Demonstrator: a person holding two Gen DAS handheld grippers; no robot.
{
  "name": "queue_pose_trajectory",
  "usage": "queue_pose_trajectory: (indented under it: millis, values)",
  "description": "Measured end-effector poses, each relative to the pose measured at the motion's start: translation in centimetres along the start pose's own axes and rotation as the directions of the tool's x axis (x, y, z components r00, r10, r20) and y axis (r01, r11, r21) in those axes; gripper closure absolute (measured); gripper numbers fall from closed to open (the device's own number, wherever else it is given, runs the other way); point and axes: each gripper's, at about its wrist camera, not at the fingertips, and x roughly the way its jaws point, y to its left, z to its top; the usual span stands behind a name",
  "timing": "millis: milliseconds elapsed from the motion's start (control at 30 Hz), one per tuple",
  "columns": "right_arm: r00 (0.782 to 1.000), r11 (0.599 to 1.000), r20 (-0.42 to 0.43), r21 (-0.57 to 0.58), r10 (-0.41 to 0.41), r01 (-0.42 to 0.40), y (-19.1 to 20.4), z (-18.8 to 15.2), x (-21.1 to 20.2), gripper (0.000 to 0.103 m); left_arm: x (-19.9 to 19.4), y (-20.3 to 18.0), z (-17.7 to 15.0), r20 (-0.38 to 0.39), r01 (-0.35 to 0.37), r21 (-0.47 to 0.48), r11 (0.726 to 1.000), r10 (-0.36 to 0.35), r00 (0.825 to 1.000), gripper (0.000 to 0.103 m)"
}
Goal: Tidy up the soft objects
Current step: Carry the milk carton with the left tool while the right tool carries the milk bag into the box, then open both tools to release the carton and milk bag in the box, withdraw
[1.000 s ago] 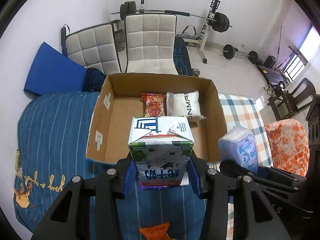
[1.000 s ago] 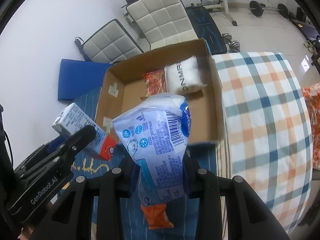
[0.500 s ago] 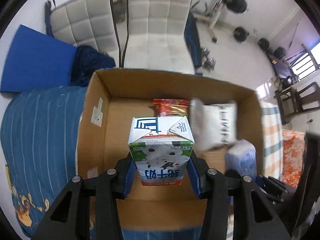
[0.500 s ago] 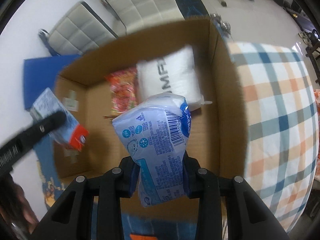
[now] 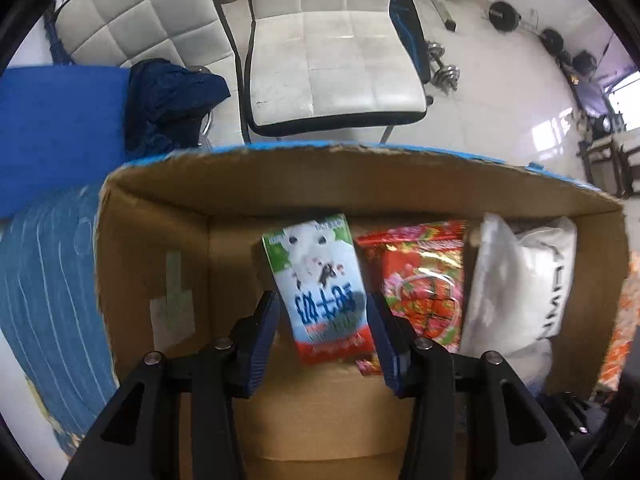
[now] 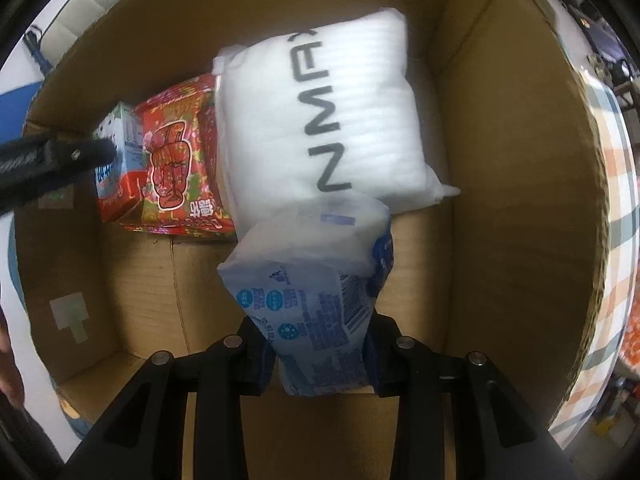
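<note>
Left wrist view is showing the 2 white chairs (image 5: pixel 336 60) beyond the cardboard box (image 5: pixel 152 248); right wrist view is showing only the box interior. Left claw (image 5: pixel 322 320) is spread, milk carton (image 5: pixel 320 284) lying loose between its fingers beside the red snack bag (image 5: pixel 424 280), long axis pointing away. Right claw (image 6: pixel 320 344) is pinching the blue tissue pack (image 6: pixel 312 292), touching the white pillow pack (image 6: pixel 320 120).

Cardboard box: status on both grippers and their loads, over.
Left gripper open, milk carton set down beside red snack bag. Right gripper shut on blue tissue pack, low in cardboard box, against white pillow pack. Nothing blocking.
</note>
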Motion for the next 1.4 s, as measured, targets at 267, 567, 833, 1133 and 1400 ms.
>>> queue_pose_trajectory:
  millis: [267,567,833,1133,1400]
  values:
    - [0.999,1.0,-0.026,-0.002,-0.025,0.025,1.2,0.9,0.3,0.054,0.8,-0.2,0.4,-0.015,-0.02,0.022,1.0,0.02,1.0,0.06]
    - [0.999,0.999,-0.011,-0.021,-0.037,0.037,0.9,1.2,-0.7,0.039,-1.3,0.5,-1.6,0.008,0.018,-0.036,0.999,-0.018,1.0,0.048]
    - [0.999,0.998,0.045,-0.051,-0.02,0.023,1.9,-0.4,-3.8,0.034,-3.4,1.4,-4.6,0.048,0.066,-0.094,0.993,-0.062,0.997,0.036]
    - [0.99,0.994,0.143,-0.103,-0.01,0.024,3.2,-3.6,-7.4,0.021,-7.9,1.1,-8.5,0.171,0.081,-0.076,0.994,-0.067,0.983,0.015]
    - [0.968,0.995,0.251,-0.096,0.018,0.006,2.4,-6.6,-10.4,0.0,-10.6,-0.3,-11.4,0.231,0.079,-0.053,0.995,-0.065,0.971,0.008]
